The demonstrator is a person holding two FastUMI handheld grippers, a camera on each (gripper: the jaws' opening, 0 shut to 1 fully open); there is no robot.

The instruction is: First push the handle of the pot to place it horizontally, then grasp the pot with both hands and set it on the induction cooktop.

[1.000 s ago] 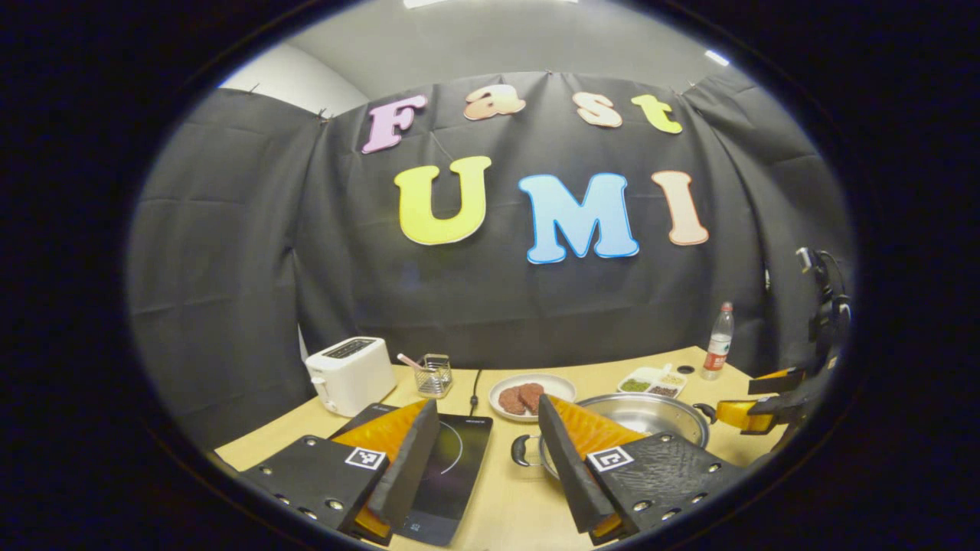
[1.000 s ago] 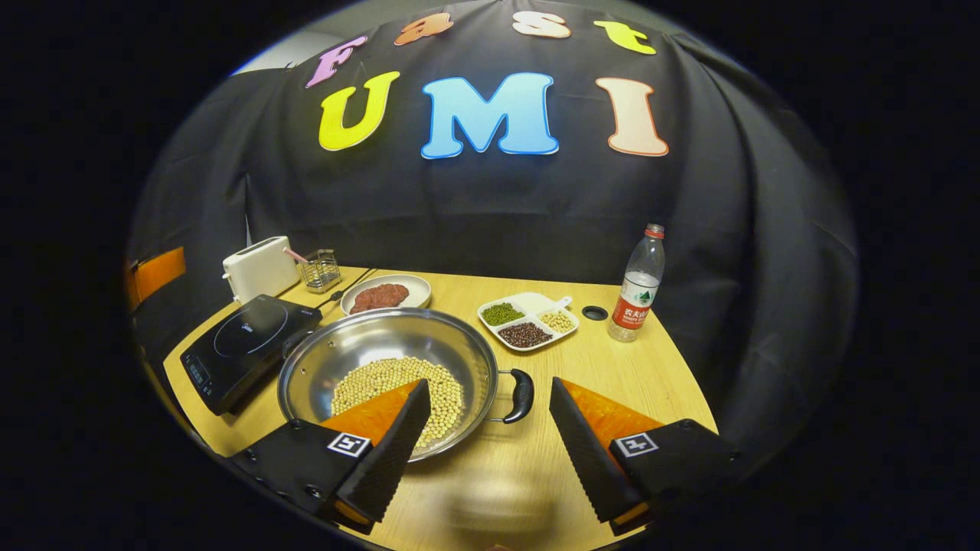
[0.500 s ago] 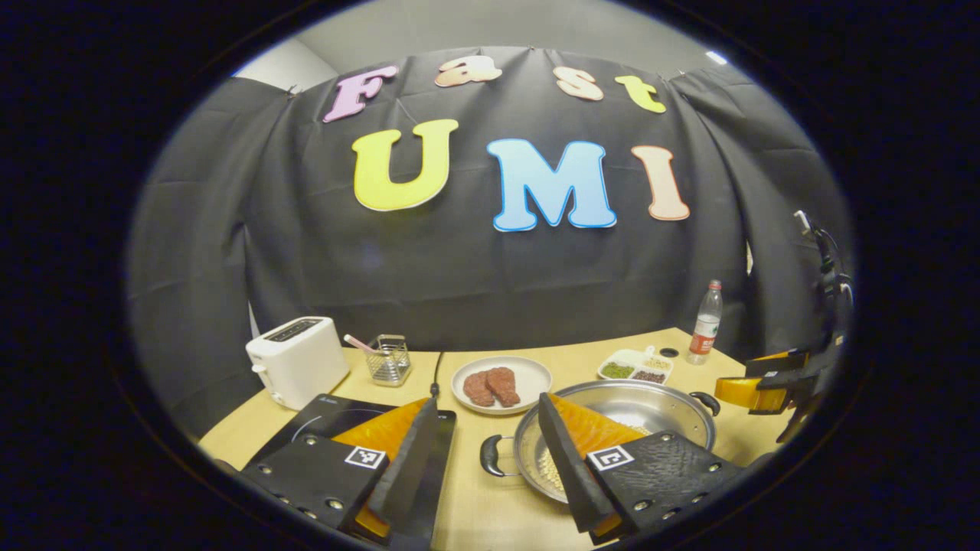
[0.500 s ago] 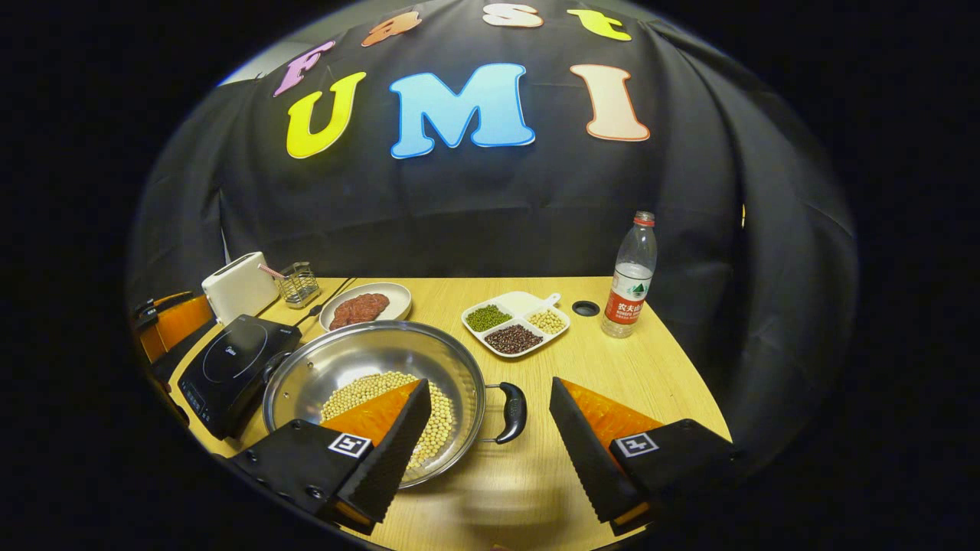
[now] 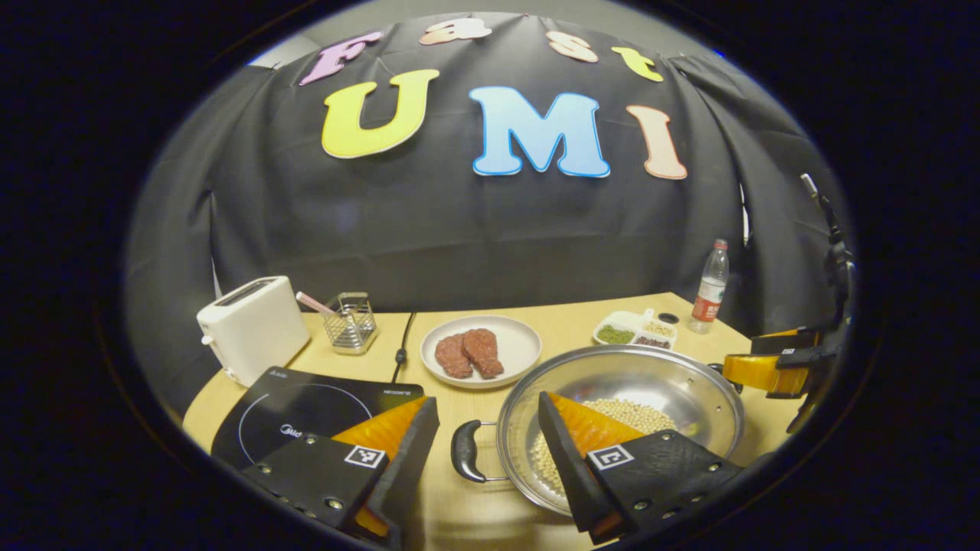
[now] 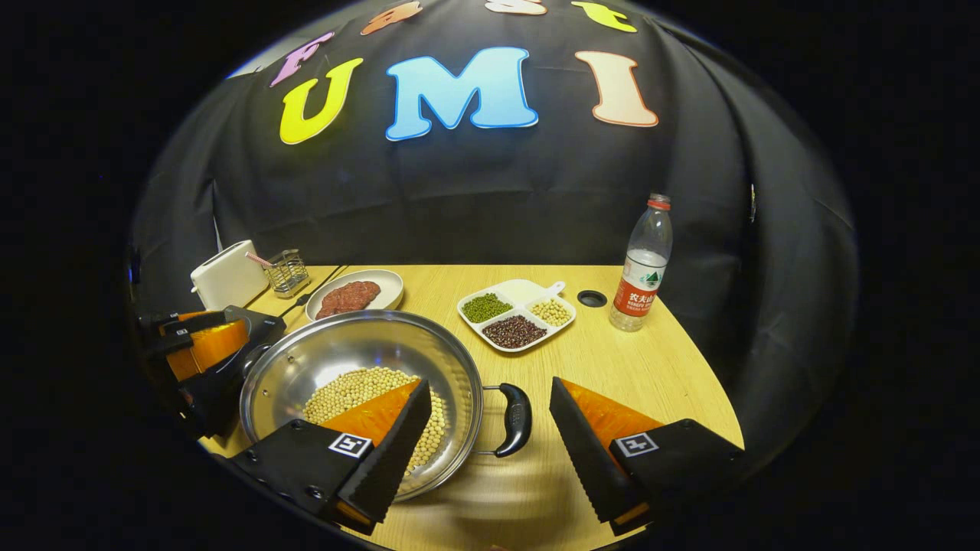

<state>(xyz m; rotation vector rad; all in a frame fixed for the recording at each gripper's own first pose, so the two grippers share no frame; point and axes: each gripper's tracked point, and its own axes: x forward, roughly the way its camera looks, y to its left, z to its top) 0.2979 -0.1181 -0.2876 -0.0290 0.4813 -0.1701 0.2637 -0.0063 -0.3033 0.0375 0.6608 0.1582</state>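
Observation:
A steel pot (image 5: 651, 383) holding pale beans sits on the wooden table (image 6: 612, 367), with a black loop handle on each side. My left gripper (image 5: 487, 402) is open, and the pot's left handle (image 5: 465, 451) lies low between its fingers, untouched. To the left of that handle lies the black induction cooktop (image 5: 306, 402). My right gripper (image 6: 490, 386) is open too, with the pot's right handle (image 6: 517, 419) in the gap between its fingers. One finger of each gripper overlaps the pot's bowl (image 6: 360, 360). The other gripper appears far off in each view: the right gripper (image 5: 766, 369), the left gripper (image 6: 200, 344).
A white toaster (image 5: 253, 327) and a wire basket (image 5: 348, 321) stand at the back left. Behind the pot are a plate of meat (image 5: 481, 350), a divided dish of beans (image 6: 514, 314) and a water bottle (image 6: 641, 264). A power cord (image 5: 402, 344) runs to the cooktop.
Both grippers have dropped lower and closed in on the pot. Its handles now sit between the open fingers, and the left gripper looms larger in the right gripper view.

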